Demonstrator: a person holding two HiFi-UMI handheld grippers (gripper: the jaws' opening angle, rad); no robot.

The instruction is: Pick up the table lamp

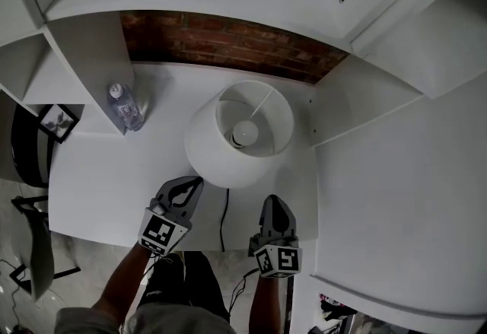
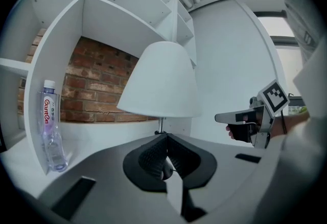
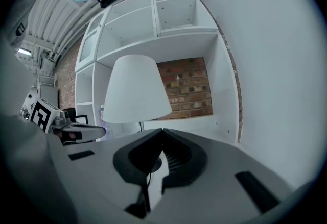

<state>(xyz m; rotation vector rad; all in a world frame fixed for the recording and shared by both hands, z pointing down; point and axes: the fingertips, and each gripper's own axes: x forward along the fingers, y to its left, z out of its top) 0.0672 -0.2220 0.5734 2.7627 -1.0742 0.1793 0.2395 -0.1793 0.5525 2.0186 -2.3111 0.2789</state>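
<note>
The table lamp stands on the white desk [image 1: 106, 180] in a shelf niche, its white shade [image 1: 240, 133] open at the top with the bulb [image 1: 244, 132] showing. Its black cord [image 1: 224, 218] runs off the front edge. My left gripper [image 1: 196, 182] is shut and empty, its tips just short of the shade's front left rim. My right gripper [image 1: 272, 199] is shut and empty too, a little in front of the shade on the right. In the left gripper view the shade [image 2: 161, 82] and thin stem [image 2: 160, 125] rise beyond the closed left gripper [image 2: 164, 136]. The right gripper view shows the shade [image 3: 134, 90] to the left of the right gripper [image 3: 162, 131].
A clear water bottle [image 1: 125, 106] stands against the left shelf divider [image 1: 91, 58]. A framed picture [image 1: 57, 122] sits in the neighbouring compartment on the left. A brick wall [image 1: 228, 43] backs the niche and a white panel [image 1: 358, 97] closes its right side.
</note>
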